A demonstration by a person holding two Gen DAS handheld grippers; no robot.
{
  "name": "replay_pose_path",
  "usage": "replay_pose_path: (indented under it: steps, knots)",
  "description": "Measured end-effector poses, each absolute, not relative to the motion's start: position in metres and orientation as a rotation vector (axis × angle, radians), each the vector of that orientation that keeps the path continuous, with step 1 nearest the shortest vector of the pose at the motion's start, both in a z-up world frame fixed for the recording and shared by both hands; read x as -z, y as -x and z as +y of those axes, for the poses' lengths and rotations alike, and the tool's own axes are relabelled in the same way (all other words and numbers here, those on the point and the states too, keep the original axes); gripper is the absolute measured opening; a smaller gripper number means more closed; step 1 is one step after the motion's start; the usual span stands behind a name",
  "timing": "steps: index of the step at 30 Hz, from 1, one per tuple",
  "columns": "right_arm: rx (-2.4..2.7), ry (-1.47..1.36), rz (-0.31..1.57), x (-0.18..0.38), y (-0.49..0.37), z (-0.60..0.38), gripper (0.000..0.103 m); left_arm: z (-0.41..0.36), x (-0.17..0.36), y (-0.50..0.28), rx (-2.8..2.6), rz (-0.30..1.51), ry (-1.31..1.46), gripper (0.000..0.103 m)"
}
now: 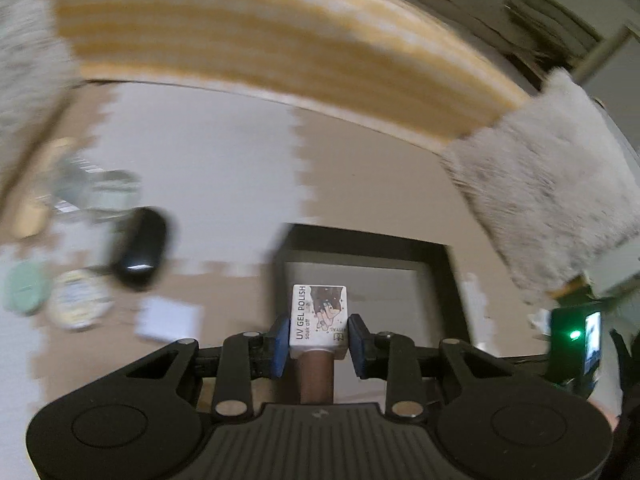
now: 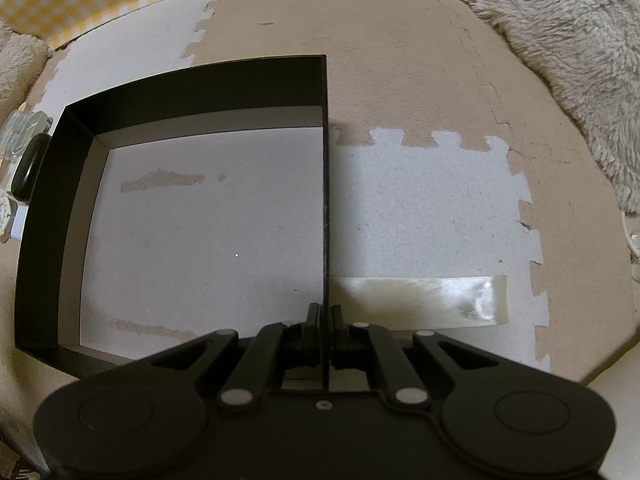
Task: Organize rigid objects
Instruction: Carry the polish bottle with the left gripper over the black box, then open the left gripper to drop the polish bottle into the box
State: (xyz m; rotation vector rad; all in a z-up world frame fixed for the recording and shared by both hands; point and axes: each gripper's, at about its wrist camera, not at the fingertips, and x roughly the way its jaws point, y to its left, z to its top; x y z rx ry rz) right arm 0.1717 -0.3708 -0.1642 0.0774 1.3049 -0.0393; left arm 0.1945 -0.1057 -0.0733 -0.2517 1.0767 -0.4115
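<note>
My left gripper [image 1: 319,342] is shut on a small gel polish bottle [image 1: 318,320] with a white label and a brown body, held in the air in front of the black box [image 1: 448,280]. The left wrist view is blurred by motion. My right gripper [image 2: 327,326] is shut on the right wall of the black box [image 2: 325,160], which stands on the foam floor mat with a pale bottom and nothing in it. Left of the box lie a black oval object [image 1: 140,256], two round tins [image 1: 78,300] and a white card [image 1: 168,318].
Beige and white puzzle floor mats [image 2: 420,208] cover the floor. A fluffy grey rug [image 2: 568,48] lies at the far right, a yellow checked cloth [image 1: 260,48] at the back. A strip of tape [image 2: 432,300] sticks to the mat right of the box.
</note>
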Motion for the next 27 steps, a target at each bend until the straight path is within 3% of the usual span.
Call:
replay_pose_path:
  steps: [10,21,27]
  knots:
    - [0.029,-0.091,1.296,0.163,-0.170,-0.371,0.005,-0.219,0.143,-0.235,0.446,1.149,0.265,0.032]
    - [0.009,-0.093,1.284,0.163,-0.171,-0.369,0.006,-0.248,0.176,-0.257,0.423,1.137,0.331,0.032]
    - [0.005,-0.117,1.282,0.163,-0.170,-0.372,0.006,-0.252,0.179,-0.254,0.429,1.142,0.351,0.038]
